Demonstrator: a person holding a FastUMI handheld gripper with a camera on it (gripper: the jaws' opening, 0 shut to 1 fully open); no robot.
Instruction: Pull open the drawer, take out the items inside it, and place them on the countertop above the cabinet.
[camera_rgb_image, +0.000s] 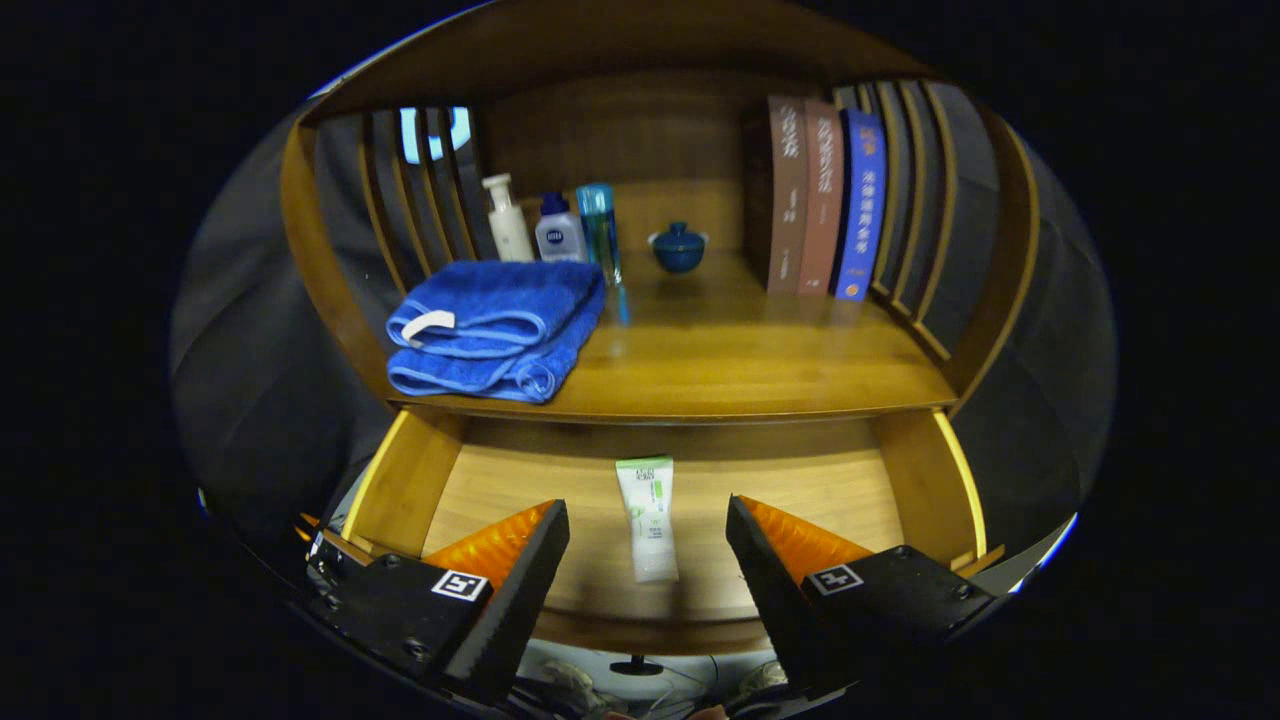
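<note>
Drawer (905, 480) pulled open beneath the countertop (740, 360) of a wooden cabinet, its floor and side walls of pale, straight-grained wood. Lying flat on the drawer floor is a single tube (646, 518), white with green print, flattened in shape; its long axis runs front to back, the green-banded end toward the rear of the drawer and the plain, broader end toward the drawer front. The gripper (648, 545) hovers above the front of the drawer, looking down and forward into it, with its fingers spread wide apart and touching nothing; the tube lies below and between them, nearer neither one. Each finger (520, 570) is wedge-shaped with a ribbed inner pad and carries a small square marker on its body. On the countertop, which is smooth and glossy enough to show reflections, a folded towel (495, 330) of thick blue pile sits at the left front corner, overhanging the edge slightly. Behind it stand a white pump bottle (507, 220), a squat bottle (558, 230) with a blue cap and a tall translucent blue bottle (599, 225). A small lidded blue cup (679, 247) sits near the middle back, and three upright books (825, 195) stand against slatted bars at the right.
</note>
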